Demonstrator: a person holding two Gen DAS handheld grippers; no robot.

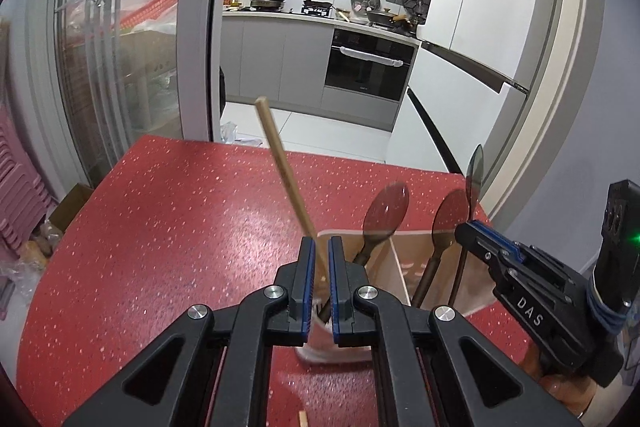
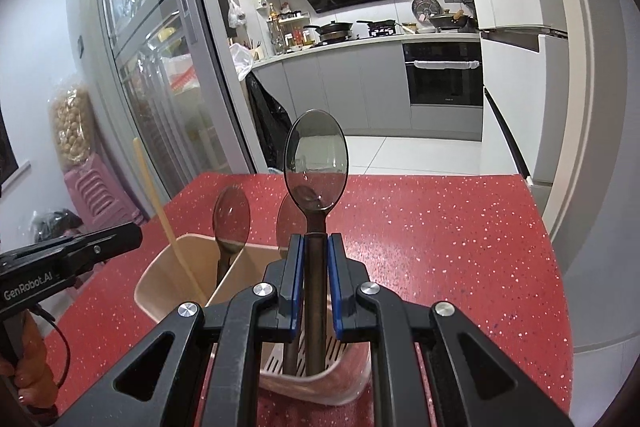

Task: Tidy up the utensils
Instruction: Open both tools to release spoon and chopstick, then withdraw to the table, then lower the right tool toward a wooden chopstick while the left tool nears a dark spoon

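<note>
My left gripper point(image 1: 320, 259) is shut on a pale wooden chopstick point(image 1: 280, 155) that leans up and to the left, its lower end inside the beige utensil holder point(image 1: 400, 267). The right gripper point(image 2: 316, 259) is shut on the handle of a dark translucent spoon point(image 2: 316, 163); the spoon stands upright with its lower end in the slotted right compartment of the holder point(image 2: 160, 279). Two more dark spoons point(image 1: 386, 207) point(image 1: 452, 215) stand in the holder. Each view shows the other gripper: the right gripper point(image 1: 466, 229) at the right side, the left gripper point(image 2: 134, 237) with the chopstick point(image 2: 160, 203) at the left.
The holder stands on a red speckled table point(image 1: 160, 227) whose far edge runs across the middle of both views. A short wooden end point(image 1: 303, 417) lies on the table near me. Behind are a glass sliding door point(image 1: 132, 47), a kitchen and pink stools point(image 2: 100, 195).
</note>
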